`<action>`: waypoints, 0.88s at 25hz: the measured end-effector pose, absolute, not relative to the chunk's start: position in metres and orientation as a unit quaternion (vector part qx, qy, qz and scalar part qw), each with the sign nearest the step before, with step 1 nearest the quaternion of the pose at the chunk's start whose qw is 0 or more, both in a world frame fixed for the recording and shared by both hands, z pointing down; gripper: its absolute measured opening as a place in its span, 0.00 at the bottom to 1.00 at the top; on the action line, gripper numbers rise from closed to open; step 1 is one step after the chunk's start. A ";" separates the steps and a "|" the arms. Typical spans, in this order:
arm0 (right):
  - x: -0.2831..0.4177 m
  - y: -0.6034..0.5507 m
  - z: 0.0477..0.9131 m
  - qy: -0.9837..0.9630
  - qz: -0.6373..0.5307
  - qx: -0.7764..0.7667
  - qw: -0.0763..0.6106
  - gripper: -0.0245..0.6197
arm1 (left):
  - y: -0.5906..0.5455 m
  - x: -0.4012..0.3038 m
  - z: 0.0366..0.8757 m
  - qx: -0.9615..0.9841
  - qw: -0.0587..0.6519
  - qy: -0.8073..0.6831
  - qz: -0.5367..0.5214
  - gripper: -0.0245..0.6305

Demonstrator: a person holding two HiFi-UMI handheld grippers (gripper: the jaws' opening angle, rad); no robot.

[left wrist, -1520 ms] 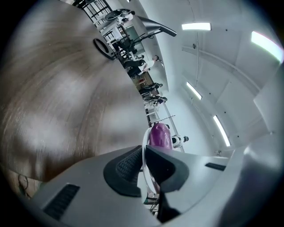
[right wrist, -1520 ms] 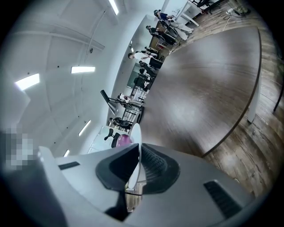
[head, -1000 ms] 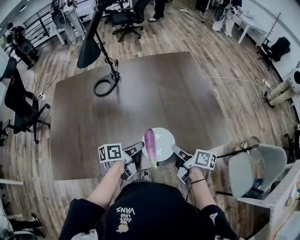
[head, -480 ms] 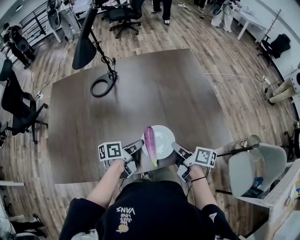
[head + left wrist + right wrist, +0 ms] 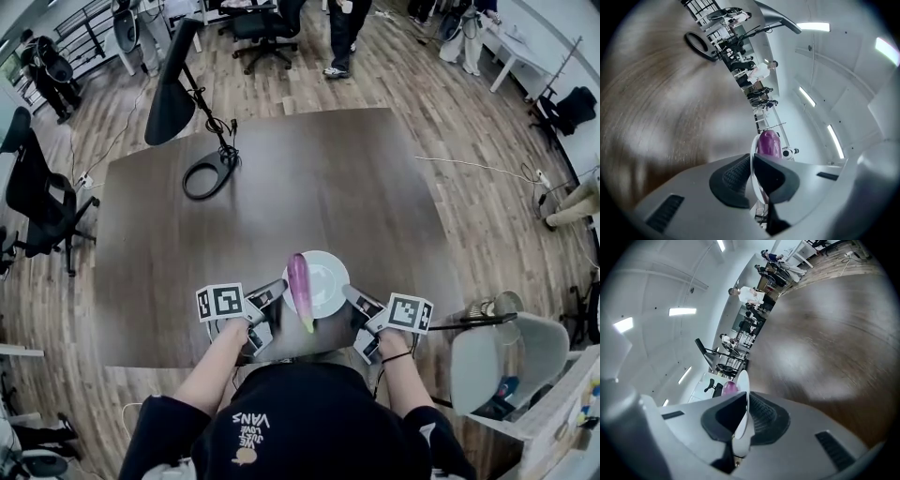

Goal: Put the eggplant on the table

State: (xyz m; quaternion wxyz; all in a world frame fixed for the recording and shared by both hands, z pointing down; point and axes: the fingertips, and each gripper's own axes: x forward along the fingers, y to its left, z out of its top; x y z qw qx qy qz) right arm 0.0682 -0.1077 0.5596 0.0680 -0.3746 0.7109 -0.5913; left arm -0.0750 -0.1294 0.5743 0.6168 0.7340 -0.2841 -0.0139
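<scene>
lamp (image 5: pixel 174 94): black, standing on the far left part of the table (image 5: pixel 281 197)
left gripper (image 5: pixel 279 289): jaws almost together, pinching the left rim of the plate (image 5: pixel 330 281)
eggplant (image 5: pixel 300 286): purple, lying lengthwise on the left half of the plate, green stem end toward the person and past the rim
plate: white, round, over the near edge of the table, gripped from both sides
right gripper (image 5: pixel 349 295): jaws almost together, clamped on the right rim of the plate
chair (image 5: pixel 497 352): grey, on the floor right of the table
</scene>
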 end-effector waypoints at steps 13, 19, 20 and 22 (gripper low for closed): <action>0.080 -0.168 0.567 0.720 -0.592 -0.358 0.052 0.09 | -0.184 -0.063 0.580 0.729 0.612 -0.305 -0.022 0.08; 0.087 -0.189 0.576 0.717 -0.596 -0.359 0.045 0.09 | -0.203 -0.057 0.588 0.725 0.615 -0.309 -0.020 0.08; 0.087 -0.192 0.577 0.717 -0.596 -0.359 0.043 0.09 | -0.206 -0.056 0.590 0.724 0.615 -0.310 -0.019 0.08; 0.089 -0.199 0.581 0.716 -0.597 -0.359 0.039 0.09 | -0.213 -0.054 0.593 0.723 0.615 -0.313 -0.019 0.08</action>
